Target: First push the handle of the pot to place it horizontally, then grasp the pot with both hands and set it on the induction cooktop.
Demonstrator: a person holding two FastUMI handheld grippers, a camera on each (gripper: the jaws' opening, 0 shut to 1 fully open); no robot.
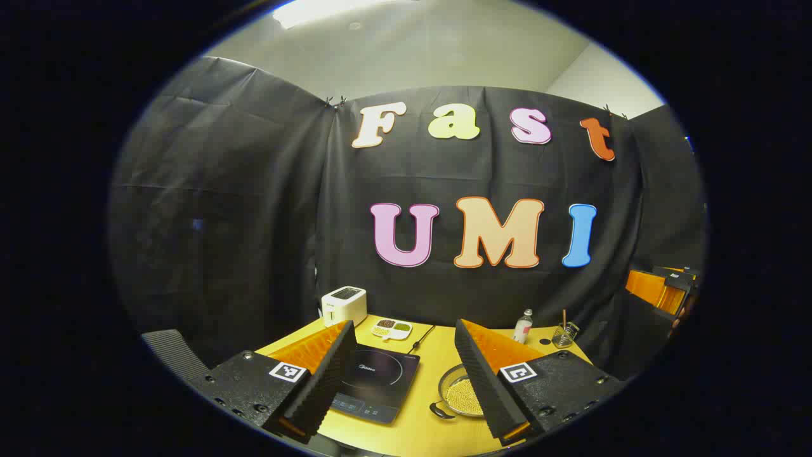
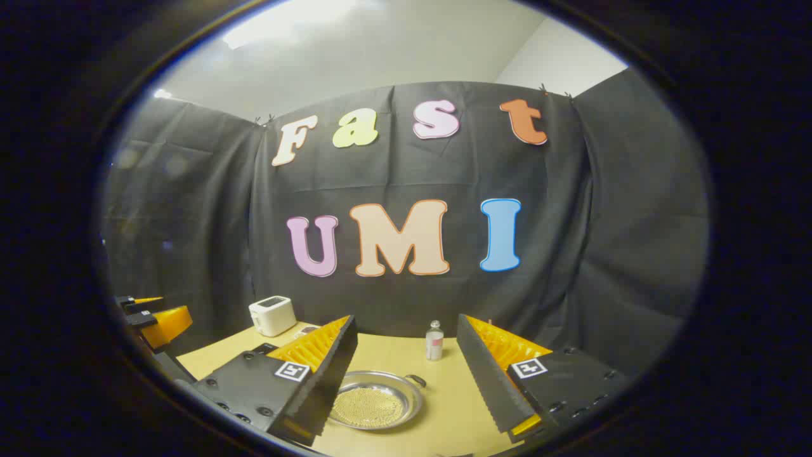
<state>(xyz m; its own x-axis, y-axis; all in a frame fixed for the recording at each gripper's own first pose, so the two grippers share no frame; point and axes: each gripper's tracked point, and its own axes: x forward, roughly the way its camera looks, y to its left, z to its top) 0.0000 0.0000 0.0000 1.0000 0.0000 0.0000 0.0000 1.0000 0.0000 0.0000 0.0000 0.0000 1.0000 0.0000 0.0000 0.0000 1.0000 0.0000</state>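
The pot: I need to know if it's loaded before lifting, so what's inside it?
The pot holds a layer of small yellowish grains over its bottom; the right hand-held gripper finger covers its left edge.

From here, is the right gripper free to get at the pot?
Probably yes. The right gripper hangs open above the table with the pot right ahead between its jaws, and nothing lies in between.
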